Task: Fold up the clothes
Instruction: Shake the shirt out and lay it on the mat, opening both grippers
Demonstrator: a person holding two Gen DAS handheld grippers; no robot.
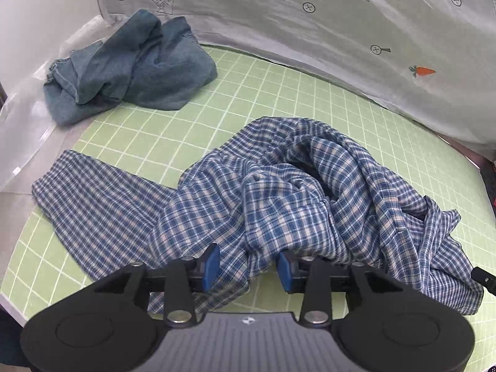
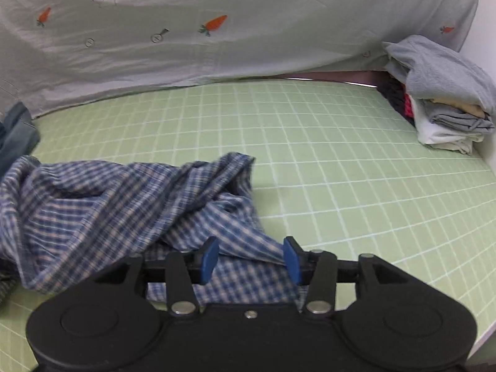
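Both grippers, left gripper [image 1: 247,266] and right gripper [image 2: 250,260], hover with jaws apart, gripping nothing, over the crumpled plaid shirt [image 1: 279,192] on the green desk [image 2: 341,170].

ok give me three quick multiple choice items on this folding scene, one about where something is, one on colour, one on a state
1. Where does the denim garment lie?
A. far left of the green mat
B. on the folded stack
C. between the left tool's pads

2. What colour is the plaid garment?
A. red and black
B. blue and white
C. plain grey

3. How does the right tool stand?
A. clamped on a sock
B. out of view
C. open, over plaid cloth

Answers: 1 A, it is bunched at the mat's far left edge. 2 B, the checks are blue and white. 3 C, its blue pads stand apart, not pressing the cloth.
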